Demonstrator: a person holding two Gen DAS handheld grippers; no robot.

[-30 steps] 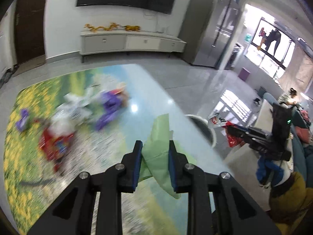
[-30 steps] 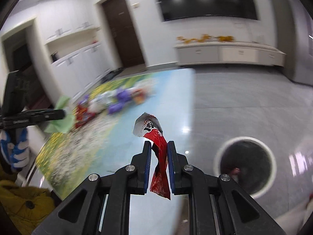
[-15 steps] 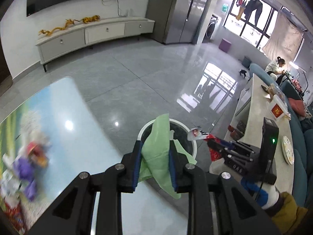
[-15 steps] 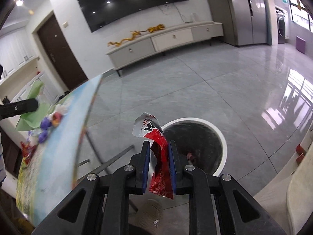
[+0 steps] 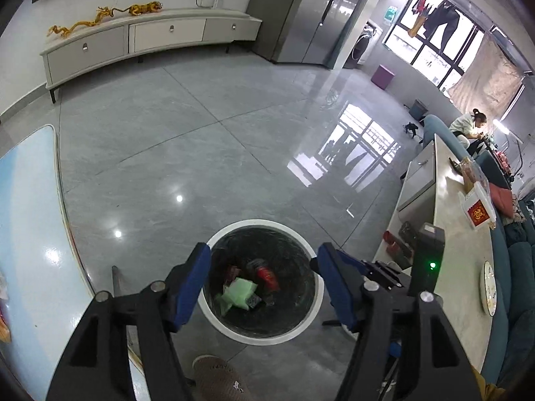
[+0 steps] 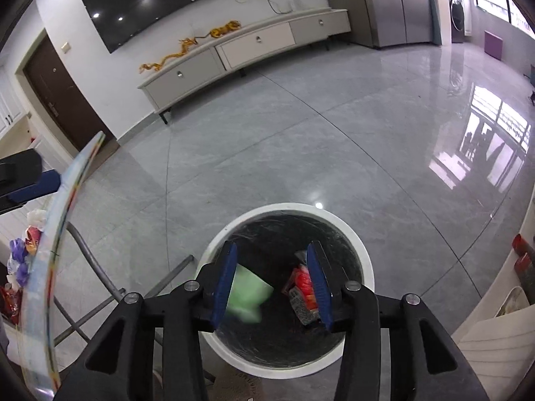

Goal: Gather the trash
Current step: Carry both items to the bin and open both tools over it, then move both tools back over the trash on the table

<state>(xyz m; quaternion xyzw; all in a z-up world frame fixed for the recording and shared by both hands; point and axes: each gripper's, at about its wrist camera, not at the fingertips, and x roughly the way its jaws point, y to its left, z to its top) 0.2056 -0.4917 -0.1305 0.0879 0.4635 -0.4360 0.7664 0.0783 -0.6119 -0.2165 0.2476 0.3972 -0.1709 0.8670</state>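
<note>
Both grippers over the bin [image 5: 214,250], aimed steeply down so that released trash falls inside; left gripper [image 5: 264,280] jaws opening, nothing between them; right gripper [image 6: 272,280] jaws opening, likewise empty. Green paper [image 5: 239,292] lies at the bin's centre, red wrapper [image 5: 267,275] at its 1 o'clock; more trash [image 6: 20,260] waits on the table [image 6: 50,250], at 9 o'clock.

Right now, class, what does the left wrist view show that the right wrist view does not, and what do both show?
Only the left wrist view shows a seated person by the window and a long counter. Only the right wrist view shows the wall screen, a dark door and leftover wrappers on the table. Both show the white-rimmed bin with the green wrapper and red wrapper inside.
</note>
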